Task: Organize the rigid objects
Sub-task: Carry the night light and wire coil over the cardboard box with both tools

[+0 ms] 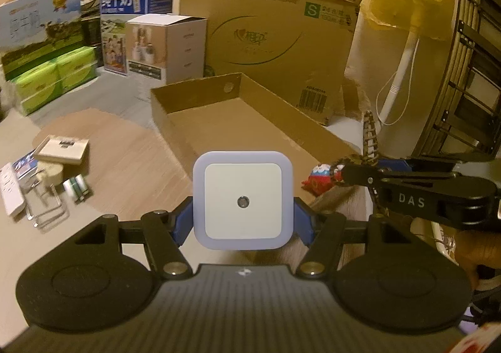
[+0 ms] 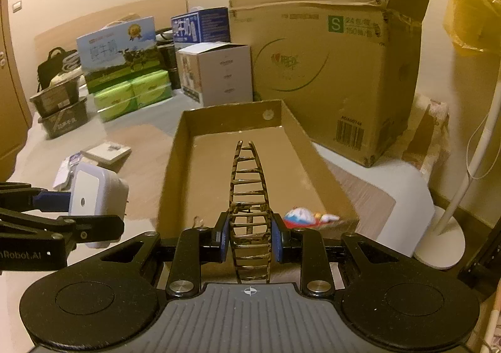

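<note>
My left gripper is shut on a white square night light with a small round sensor, held above the floor near the front of a shallow cardboard tray. The night light also shows in the right wrist view. My right gripper is shut on a brown patterned hair claw clip, held over the near end of the tray. The clip also shows in the left wrist view. A small red and white figure lies at the tray's near right corner.
Loose items lie on the floor at left: a flat beige box, batteries, a white power strip. A large cardboard box, milk cartons, green packs and a white fan stand surround the tray.
</note>
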`<move>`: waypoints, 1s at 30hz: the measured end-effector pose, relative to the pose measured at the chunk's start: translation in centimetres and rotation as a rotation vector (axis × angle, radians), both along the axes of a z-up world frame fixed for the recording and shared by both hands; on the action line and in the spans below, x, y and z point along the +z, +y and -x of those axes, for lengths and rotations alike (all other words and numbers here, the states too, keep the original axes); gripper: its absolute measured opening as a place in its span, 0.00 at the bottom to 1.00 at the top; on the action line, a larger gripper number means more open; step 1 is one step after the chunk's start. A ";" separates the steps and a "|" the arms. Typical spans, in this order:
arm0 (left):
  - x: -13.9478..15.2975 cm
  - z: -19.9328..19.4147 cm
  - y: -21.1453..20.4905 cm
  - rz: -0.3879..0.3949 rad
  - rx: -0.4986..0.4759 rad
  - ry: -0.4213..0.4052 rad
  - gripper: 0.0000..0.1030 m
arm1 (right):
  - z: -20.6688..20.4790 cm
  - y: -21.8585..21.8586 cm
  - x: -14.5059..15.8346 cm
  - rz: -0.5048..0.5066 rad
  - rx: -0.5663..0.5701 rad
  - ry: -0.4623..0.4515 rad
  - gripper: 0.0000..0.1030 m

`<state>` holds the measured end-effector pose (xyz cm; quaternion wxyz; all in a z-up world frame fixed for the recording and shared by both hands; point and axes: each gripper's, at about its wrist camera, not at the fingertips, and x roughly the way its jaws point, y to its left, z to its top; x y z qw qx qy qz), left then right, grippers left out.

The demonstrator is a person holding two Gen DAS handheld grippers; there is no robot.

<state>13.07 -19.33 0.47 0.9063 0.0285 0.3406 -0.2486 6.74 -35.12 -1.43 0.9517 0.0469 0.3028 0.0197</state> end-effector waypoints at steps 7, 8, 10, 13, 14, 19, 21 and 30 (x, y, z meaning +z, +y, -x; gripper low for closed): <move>0.0 -3.0 -2.3 -0.015 -0.019 -0.022 0.60 | -3.2 -2.1 0.3 -0.009 -0.007 -0.012 0.26; 0.0 -3.5 -2.6 -0.018 -0.018 -0.023 0.60 | -3.7 -2.3 0.3 -0.014 -0.007 -0.013 0.26; -0.2 -4.4 -3.0 -0.019 -0.017 -0.024 0.60 | -4.7 -2.9 0.2 -0.024 -0.006 -0.012 0.26; -0.6 -5.8 -3.8 -0.026 -0.020 -0.030 0.60 | -6.0 -3.3 0.0 -0.036 -0.005 -0.008 0.26; -0.8 -6.2 -4.0 -0.031 -0.022 -0.036 0.60 | -6.4 -3.4 -0.1 -0.037 -0.004 -0.007 0.26; -1.9 -7.8 -4.9 -0.044 -0.026 -0.039 0.60 | -7.9 -4.1 -0.9 -0.047 -0.013 -0.001 0.26; -2.4 -8.4 -5.1 -0.045 -0.027 -0.032 0.60 | -8.4 -4.4 -1.2 -0.053 -0.018 0.002 0.26; -4.1 -10.1 -5.3 -0.055 -0.018 -0.011 0.60 | -9.5 -4.9 -2.5 -0.063 -0.022 0.021 0.26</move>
